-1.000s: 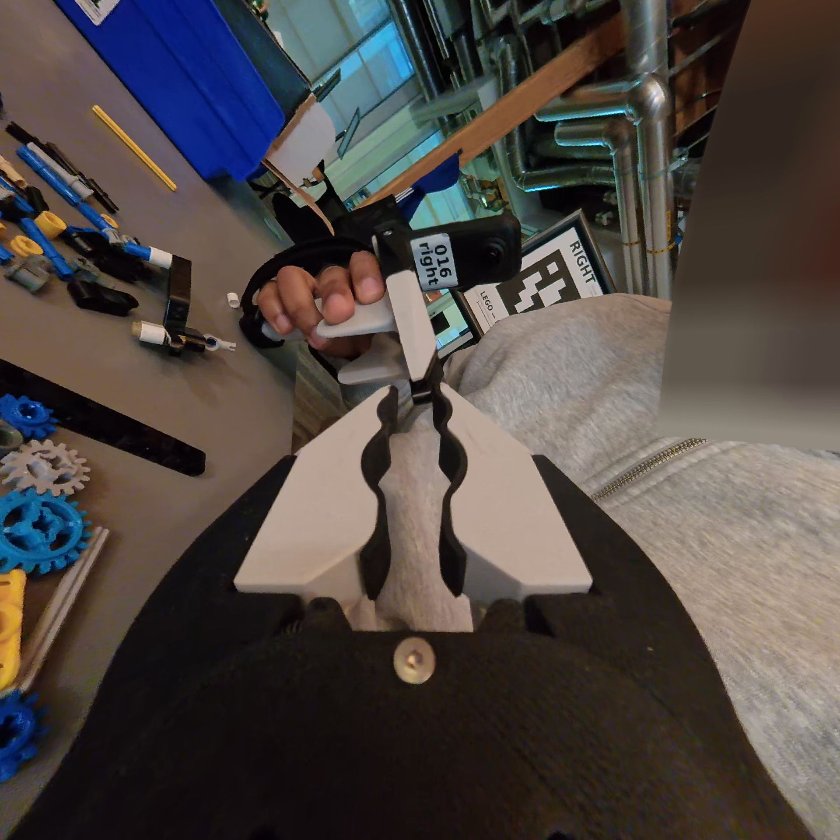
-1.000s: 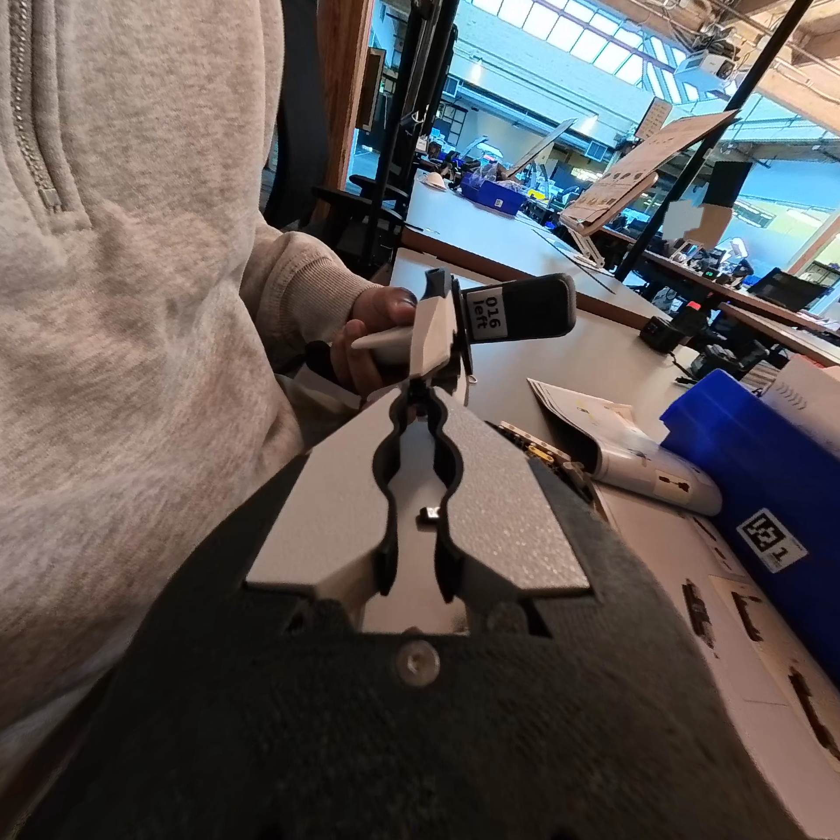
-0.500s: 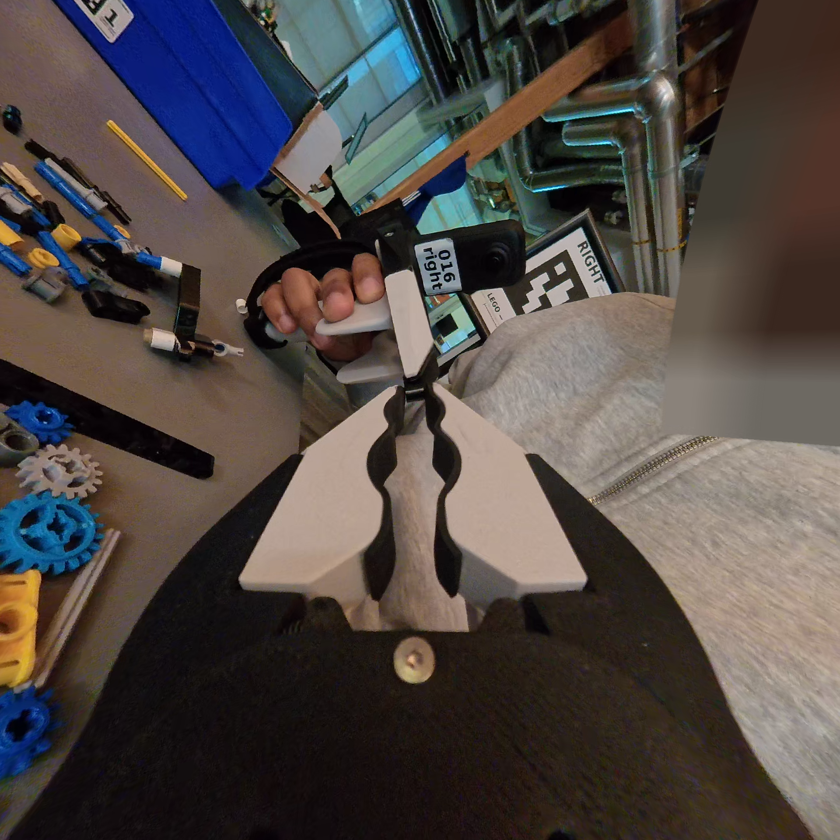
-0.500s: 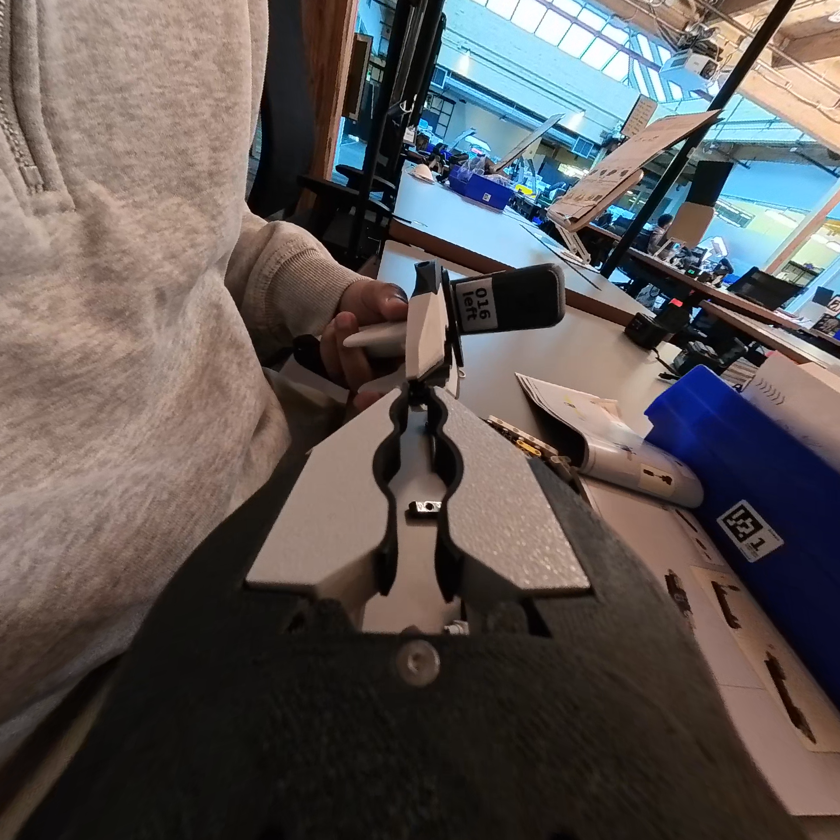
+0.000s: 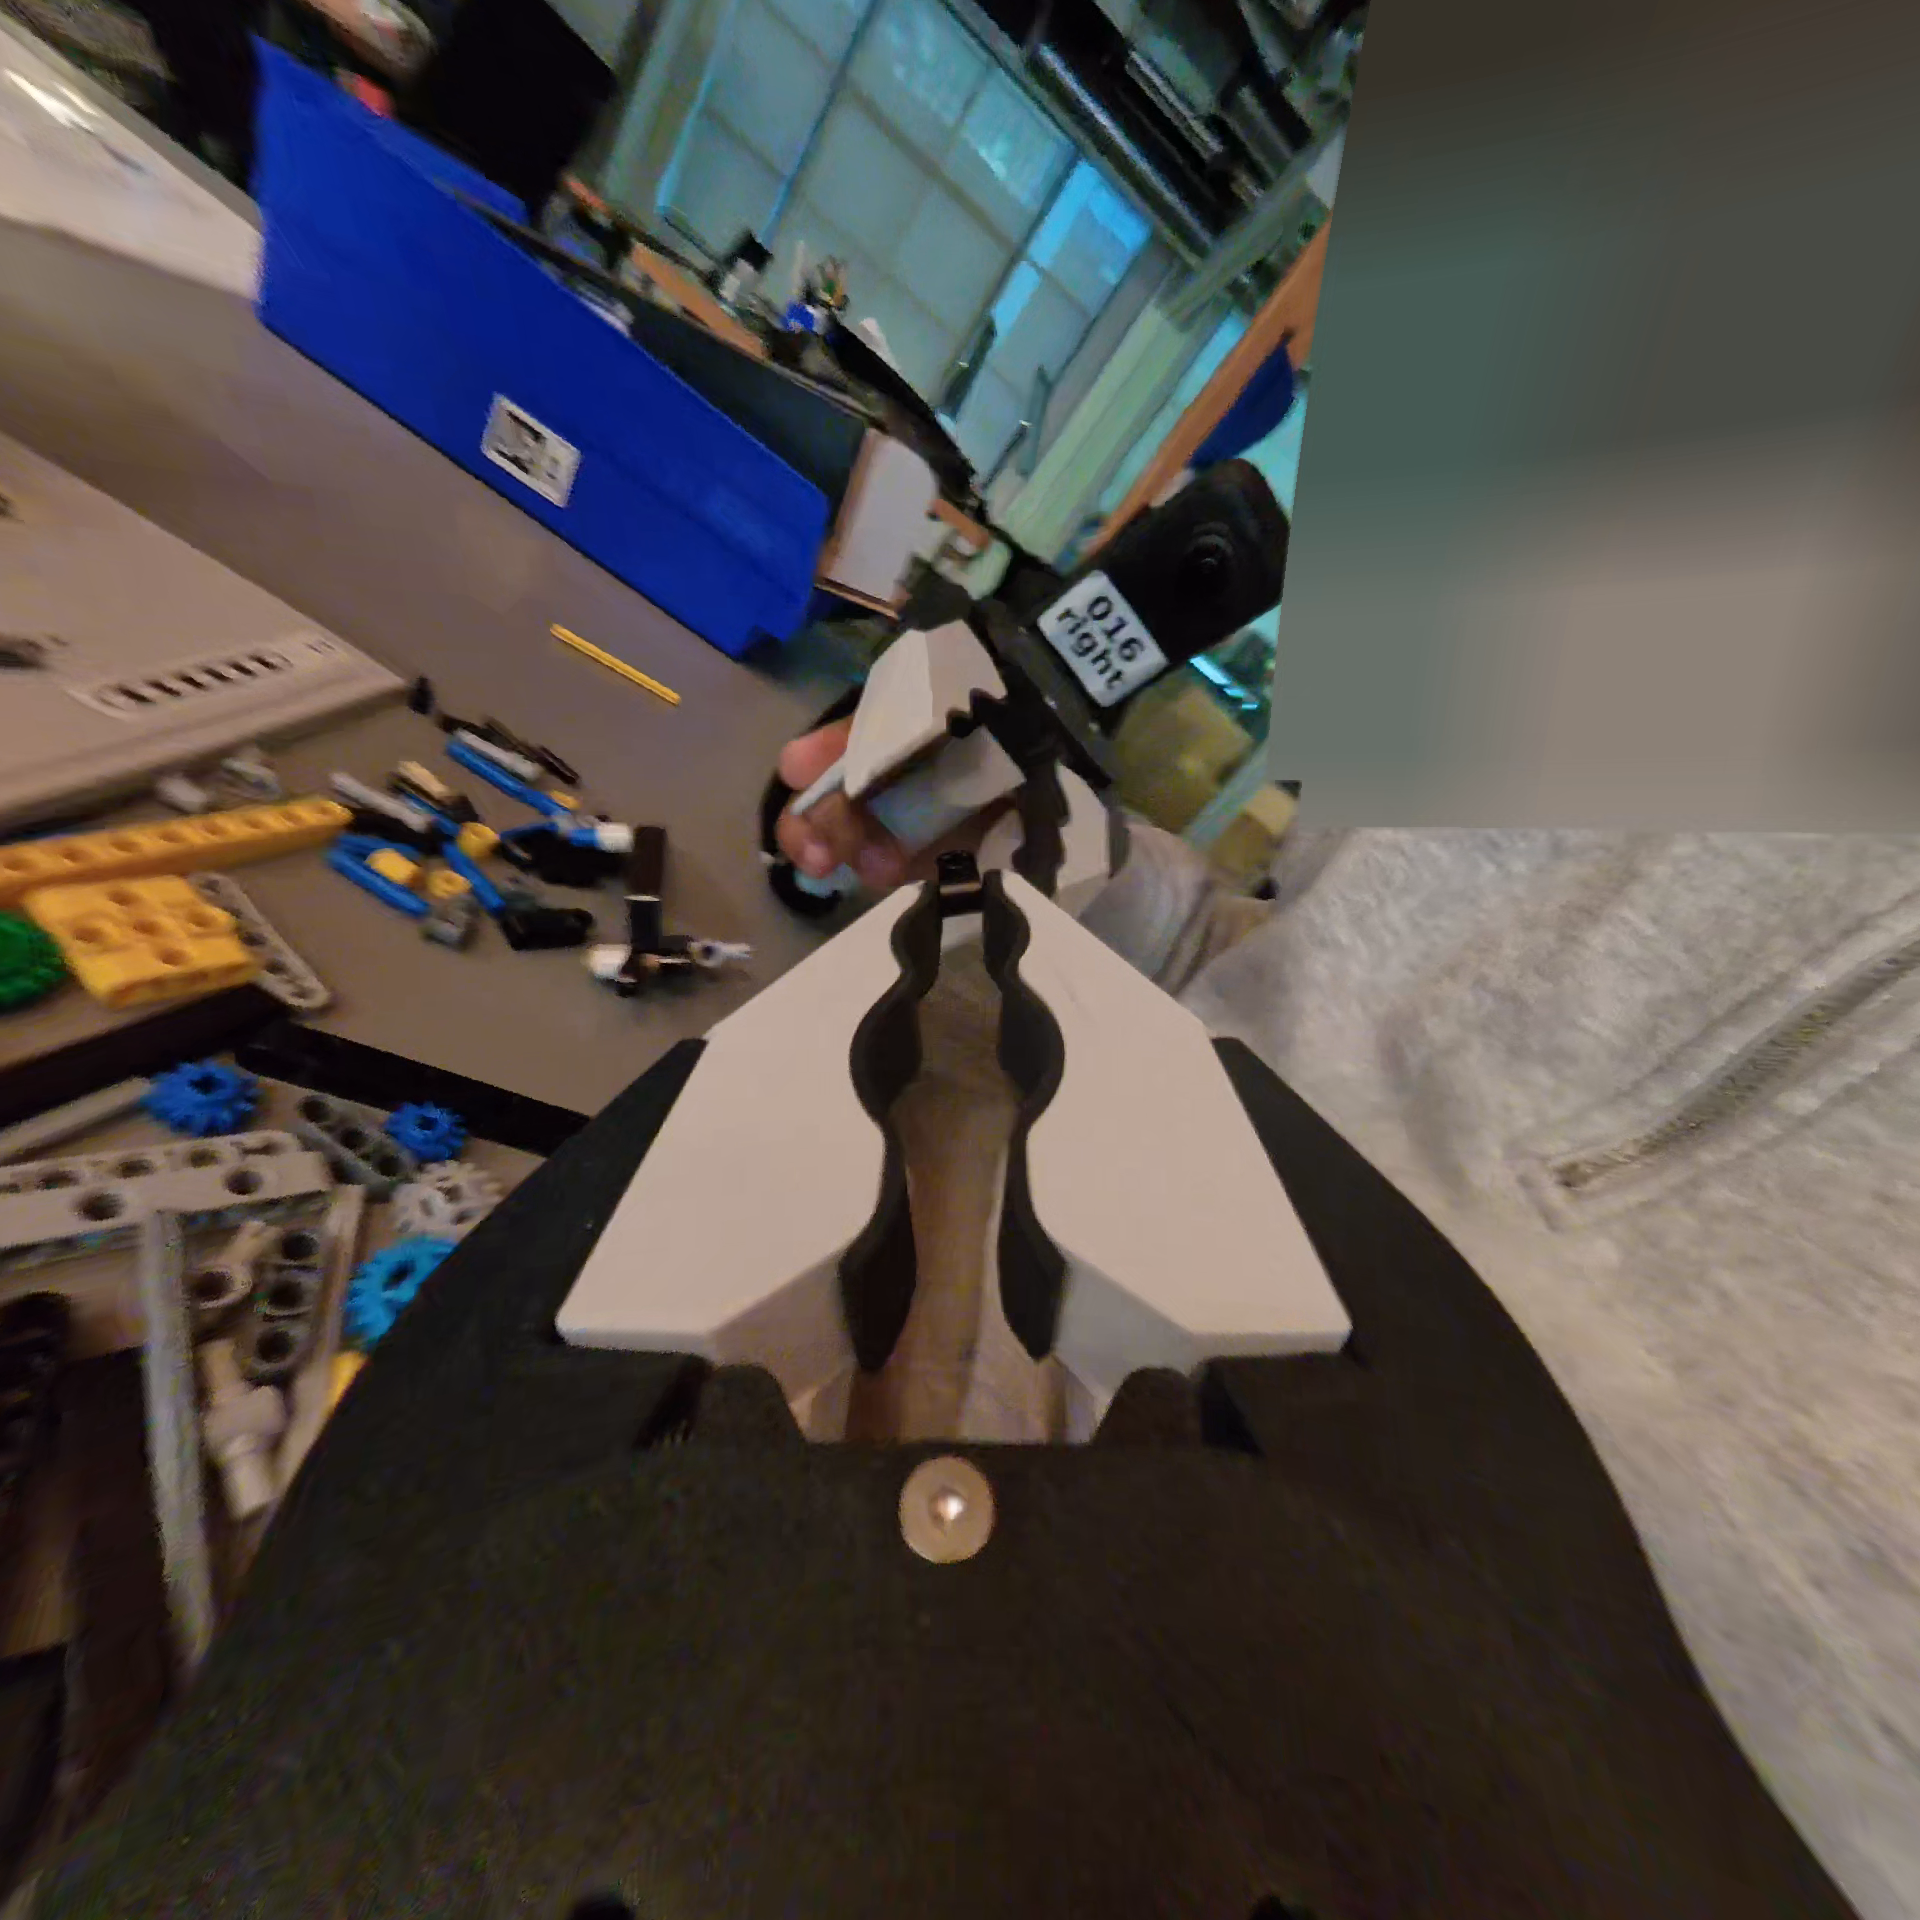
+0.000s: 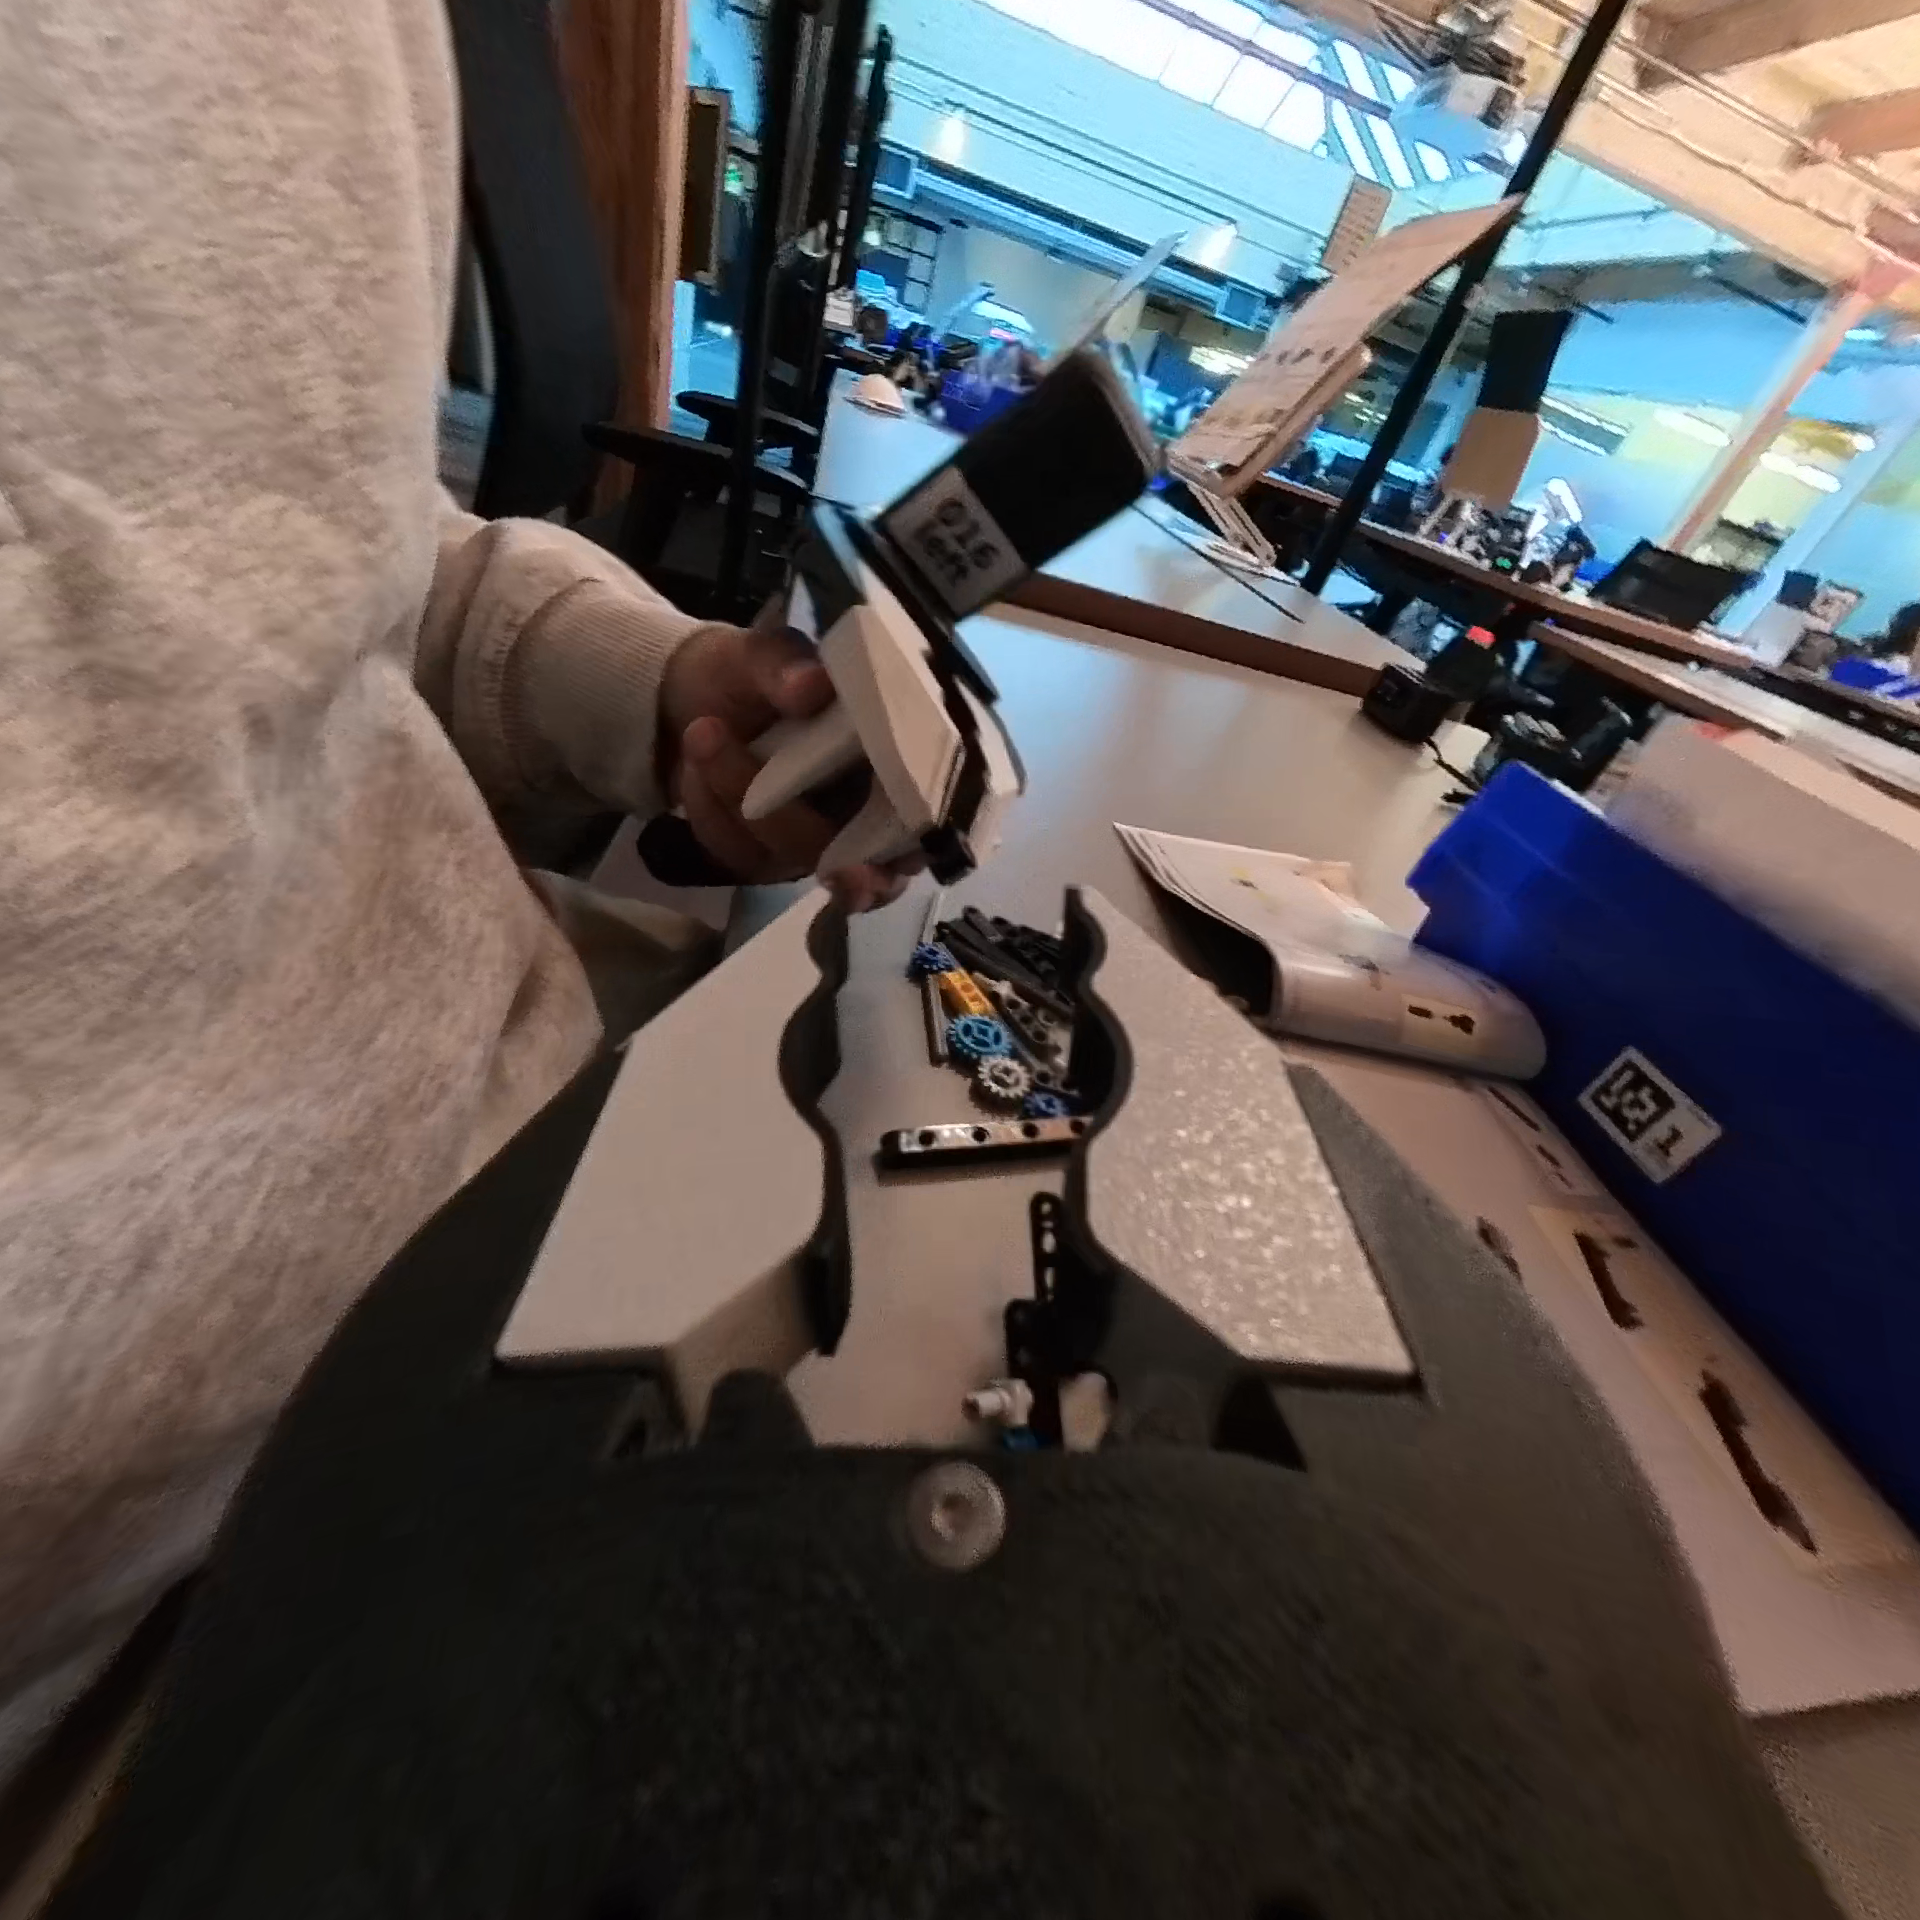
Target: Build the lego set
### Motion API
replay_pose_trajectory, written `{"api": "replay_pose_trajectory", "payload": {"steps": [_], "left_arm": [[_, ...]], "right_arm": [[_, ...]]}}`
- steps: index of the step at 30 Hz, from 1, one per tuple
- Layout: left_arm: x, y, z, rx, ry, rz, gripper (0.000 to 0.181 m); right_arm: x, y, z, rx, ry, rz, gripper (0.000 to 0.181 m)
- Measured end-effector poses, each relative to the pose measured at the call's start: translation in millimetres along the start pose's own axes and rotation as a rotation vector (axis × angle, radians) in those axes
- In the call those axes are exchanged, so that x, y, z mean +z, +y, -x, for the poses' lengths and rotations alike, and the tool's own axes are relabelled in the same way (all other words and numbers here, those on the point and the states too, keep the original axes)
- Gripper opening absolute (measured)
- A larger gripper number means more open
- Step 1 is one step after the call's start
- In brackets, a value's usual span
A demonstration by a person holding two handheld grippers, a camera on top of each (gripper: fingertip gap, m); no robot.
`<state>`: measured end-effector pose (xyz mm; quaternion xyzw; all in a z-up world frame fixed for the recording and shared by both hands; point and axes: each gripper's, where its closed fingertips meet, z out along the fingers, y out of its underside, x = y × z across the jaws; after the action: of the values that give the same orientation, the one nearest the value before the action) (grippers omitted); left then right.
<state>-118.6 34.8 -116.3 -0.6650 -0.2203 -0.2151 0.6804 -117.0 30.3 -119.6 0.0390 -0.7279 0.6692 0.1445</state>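
My left gripper (image 5: pixel 961 888) is shut on a small black Lego piece (image 5: pixel 954 868) and holds it in the air in front of a grey sweatshirt. It also shows in the right wrist view (image 6: pixel 940 847), with the black piece (image 6: pixel 951 850) at its tip. My right gripper (image 6: pixel 951 914) is open and empty, just below and apart from the left gripper's tip. Loose Lego parts lie on the grey table: yellow beams (image 5: pixel 156 842), blue gears (image 5: pixel 203 1096), grey beams (image 5: pixel 156 1184), and a black beam (image 6: pixel 982 1138) seen between my right fingers.
A blue bin (image 5: pixel 540 343) stands at the table's far side and shows in the right wrist view (image 6: pixel 1714 1039). An instruction booklet (image 6: pixel 1320 935) and a white cardboard sheet (image 6: pixel 1662 1403) lie beside it. The person's grey sweatshirt (image 5: pixel 1558 1143) fills the near side.
My right gripper has opened and drawn back from the left gripper's tip. The small black piece stays in the left gripper. Both views have swung towards the table.
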Motion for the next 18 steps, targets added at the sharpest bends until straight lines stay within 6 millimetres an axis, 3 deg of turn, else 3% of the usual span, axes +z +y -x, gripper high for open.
{"api": "replay_pose_trajectory", "payload": {"steps": [9, 15, 18], "left_arm": [[-3, -11, 12, 0.390, -0.269, -0.029, 0.007], [-7, -15, 16, 0.638, -0.427, -0.026, 0.006], [-7, -16, 16, 0.680, -0.451, -0.028, 0.006]], "right_arm": [[-8, -13, -24, 0.136, 0.087, -0.075, 0.033], [-19, -9, -46, 0.372, 0.157, -0.082, 0.061], [-23, -8, -51, 0.365, 0.191, -0.077, 0.059]]}}
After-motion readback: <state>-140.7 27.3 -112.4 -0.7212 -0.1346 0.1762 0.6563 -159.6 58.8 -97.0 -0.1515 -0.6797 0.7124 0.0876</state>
